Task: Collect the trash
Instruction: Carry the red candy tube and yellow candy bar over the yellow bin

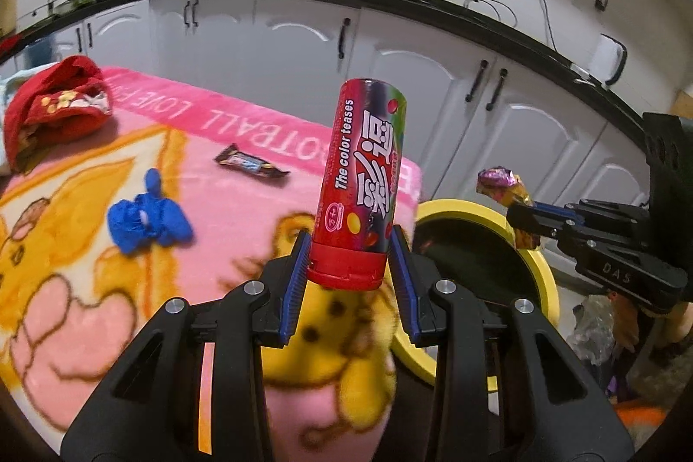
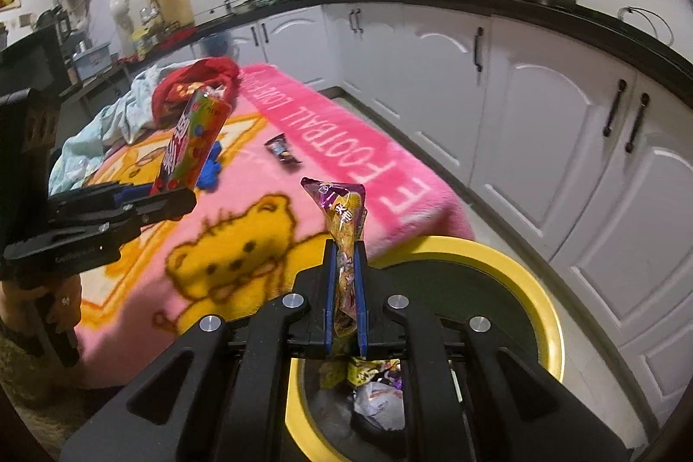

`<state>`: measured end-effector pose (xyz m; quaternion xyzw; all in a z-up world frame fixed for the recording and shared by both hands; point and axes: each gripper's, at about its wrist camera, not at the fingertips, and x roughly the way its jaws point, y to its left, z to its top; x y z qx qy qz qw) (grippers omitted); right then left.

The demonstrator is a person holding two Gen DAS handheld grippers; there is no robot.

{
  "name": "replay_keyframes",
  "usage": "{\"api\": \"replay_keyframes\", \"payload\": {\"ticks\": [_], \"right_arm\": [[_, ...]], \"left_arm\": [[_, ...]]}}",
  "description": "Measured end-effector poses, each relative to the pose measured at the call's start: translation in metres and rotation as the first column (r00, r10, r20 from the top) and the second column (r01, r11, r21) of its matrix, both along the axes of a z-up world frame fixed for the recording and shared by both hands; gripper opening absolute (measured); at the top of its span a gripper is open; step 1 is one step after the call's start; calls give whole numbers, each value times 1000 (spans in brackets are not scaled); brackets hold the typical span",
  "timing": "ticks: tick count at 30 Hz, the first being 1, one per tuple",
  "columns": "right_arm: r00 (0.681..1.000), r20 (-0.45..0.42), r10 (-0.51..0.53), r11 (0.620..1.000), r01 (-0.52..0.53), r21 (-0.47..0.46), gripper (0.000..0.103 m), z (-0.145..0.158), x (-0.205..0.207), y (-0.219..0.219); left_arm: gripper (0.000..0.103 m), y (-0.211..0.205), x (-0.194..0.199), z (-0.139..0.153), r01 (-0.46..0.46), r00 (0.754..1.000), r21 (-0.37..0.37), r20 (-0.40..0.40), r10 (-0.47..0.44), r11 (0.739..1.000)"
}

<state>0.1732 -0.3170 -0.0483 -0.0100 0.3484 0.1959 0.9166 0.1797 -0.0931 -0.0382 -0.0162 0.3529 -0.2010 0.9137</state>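
Observation:
My left gripper (image 1: 348,245) is shut on a red candy tube (image 1: 361,176) printed "The color teases", held upright above the pink blanket's edge; the tube also shows in the right wrist view (image 2: 190,141). My right gripper (image 2: 346,280) is shut on a yellow and purple snack wrapper (image 2: 344,228), held above the yellow-rimmed trash bin (image 2: 541,297). The wrapper shows in the left wrist view (image 1: 504,185) over the bin (image 1: 454,208). On the blanket lie a dark candy bar wrapper (image 1: 251,162) and a crumpled blue item (image 1: 147,221).
The pink teddy-bear blanket (image 1: 242,124) covers the table. A red cloth (image 1: 60,102) lies at its far corner beside a pale blue cloth (image 2: 125,111). Trash lies inside the bin (image 2: 377,397). White cabinets (image 2: 541,107) with a black counter run behind.

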Motion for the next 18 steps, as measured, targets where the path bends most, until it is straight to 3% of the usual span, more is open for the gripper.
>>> {"api": "replay_keyframes", "payload": {"ticks": [18], "right_arm": [[992, -32, -123, 992, 123, 19, 8, -16, -13, -54]], "left_arm": [[28, -66, -10, -22, 144, 989, 44, -37, -143, 989]]}}
